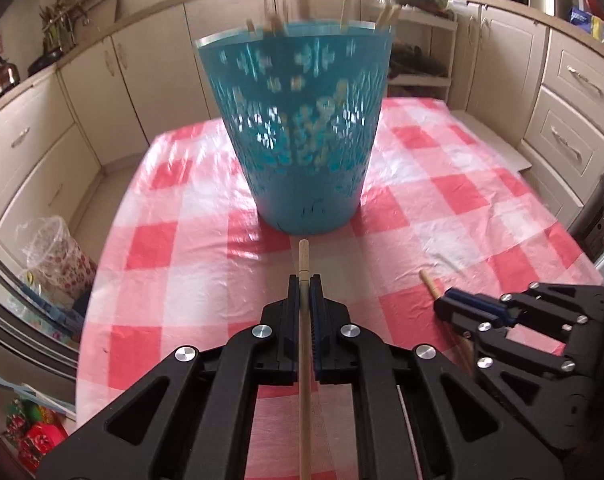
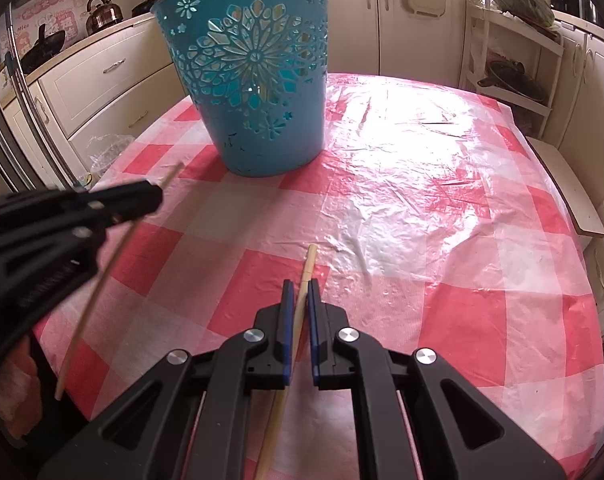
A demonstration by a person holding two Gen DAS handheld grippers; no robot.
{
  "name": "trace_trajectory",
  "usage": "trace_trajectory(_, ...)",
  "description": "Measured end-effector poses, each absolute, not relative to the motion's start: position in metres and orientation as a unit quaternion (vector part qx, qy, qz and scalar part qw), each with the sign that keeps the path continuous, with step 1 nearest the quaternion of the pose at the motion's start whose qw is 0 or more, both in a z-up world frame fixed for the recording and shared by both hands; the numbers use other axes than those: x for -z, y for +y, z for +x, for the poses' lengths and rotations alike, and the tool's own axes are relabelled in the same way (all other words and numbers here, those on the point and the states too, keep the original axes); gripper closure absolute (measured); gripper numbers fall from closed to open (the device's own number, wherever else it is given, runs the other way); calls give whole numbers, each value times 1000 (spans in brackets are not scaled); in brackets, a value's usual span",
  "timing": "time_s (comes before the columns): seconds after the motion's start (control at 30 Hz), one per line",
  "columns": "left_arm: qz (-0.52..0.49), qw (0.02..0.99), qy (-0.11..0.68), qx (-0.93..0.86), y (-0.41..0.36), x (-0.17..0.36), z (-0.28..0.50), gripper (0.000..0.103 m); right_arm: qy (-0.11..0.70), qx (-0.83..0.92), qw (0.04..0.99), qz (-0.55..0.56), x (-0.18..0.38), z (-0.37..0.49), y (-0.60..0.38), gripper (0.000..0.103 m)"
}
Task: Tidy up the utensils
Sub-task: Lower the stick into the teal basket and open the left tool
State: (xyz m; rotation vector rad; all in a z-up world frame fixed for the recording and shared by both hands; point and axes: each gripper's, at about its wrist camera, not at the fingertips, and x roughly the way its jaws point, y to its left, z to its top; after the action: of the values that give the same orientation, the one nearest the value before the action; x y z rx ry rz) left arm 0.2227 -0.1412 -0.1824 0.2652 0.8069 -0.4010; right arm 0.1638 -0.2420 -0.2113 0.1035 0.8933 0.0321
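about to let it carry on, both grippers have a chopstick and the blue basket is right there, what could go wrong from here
1. The left gripper pinches its chopstick near one end; the long free part could swing and slip.
2. The blue basket has cut-out walls and already holds sticks, so a tip might snag on either.
3. The right gripper holds its chopstick slanted between the jaws, and the left gripper sits close, so they could clash.

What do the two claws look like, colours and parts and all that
Both are alike: the left claw and the right claw are matte black plastic linkages with triangular cut-outs, joined by round silver pivot bolts. Each has two flat fingers lined with blue pads. No cables or markings show. No sleeve is visible.
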Motion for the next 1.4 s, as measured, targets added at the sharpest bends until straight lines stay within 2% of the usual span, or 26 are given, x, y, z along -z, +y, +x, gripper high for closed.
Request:
trace_trajectory(0.37, 39, 918, 322, 228, -105, 115, 208, 98, 426, -12, 904, 44, 212, 161, -237, 95)
trace_trajectory(0.47, -1, 926, 291, 239, -87, 85, 209, 98, 424, -13, 905, 40, 212, 160, -235, 91)
trace_trajectory(0.63, -47, 943, 228, 239, -69, 28, 221, 98, 422, -20, 906, 28, 212, 161, -228, 77)
trace_trajectory(0.8, -72, 954, 180, 226, -77, -6, 251, 98, 421, -20, 907, 23, 212, 162, -225, 75)
trace_trajectory(1.1, -127, 966, 122, 189, -111, -21, 322, 98, 420, -26, 906, 46, 212, 162, -231, 75)
trace_trajectory(1.4, -152, 968, 131, 148, -129, 24, 364, 98, 420, -36, 904, 67, 212, 163, -237, 74)
